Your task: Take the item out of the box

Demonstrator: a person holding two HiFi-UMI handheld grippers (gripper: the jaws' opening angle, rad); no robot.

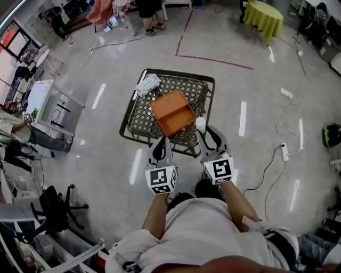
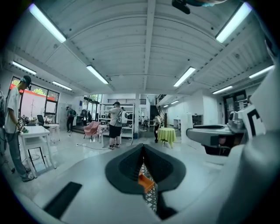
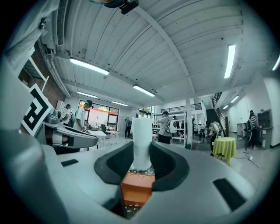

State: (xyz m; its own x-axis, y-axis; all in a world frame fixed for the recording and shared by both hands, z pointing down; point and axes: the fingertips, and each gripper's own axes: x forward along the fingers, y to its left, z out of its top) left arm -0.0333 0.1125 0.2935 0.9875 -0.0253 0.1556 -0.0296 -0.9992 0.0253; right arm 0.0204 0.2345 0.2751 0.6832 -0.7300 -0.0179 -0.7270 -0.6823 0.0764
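Note:
An open orange box (image 1: 171,112) lies on a black wire-mesh table (image 1: 137,116). My right gripper (image 1: 200,129) is shut on a white cylindrical item (image 1: 200,123), held upright just off the box's right corner. In the right gripper view the white item (image 3: 141,142) stands between the dark pads, with the orange box (image 3: 136,188) below it. My left gripper (image 1: 162,141) hovers at the table's near edge, just in front of the box, its jaws together and empty. The left gripper view shows only a narrow slit (image 2: 143,168), with a sliver of the orange box (image 2: 145,181) behind it.
A white packet (image 1: 147,84) lies on the table's far left corner. On the floor are a red tape line (image 1: 213,59), cables and a power strip (image 1: 284,152). A yellow-green clothed table (image 1: 262,16) stands far right, a white desk (image 1: 40,98) and an office chair (image 1: 53,205) left. People stand at the back.

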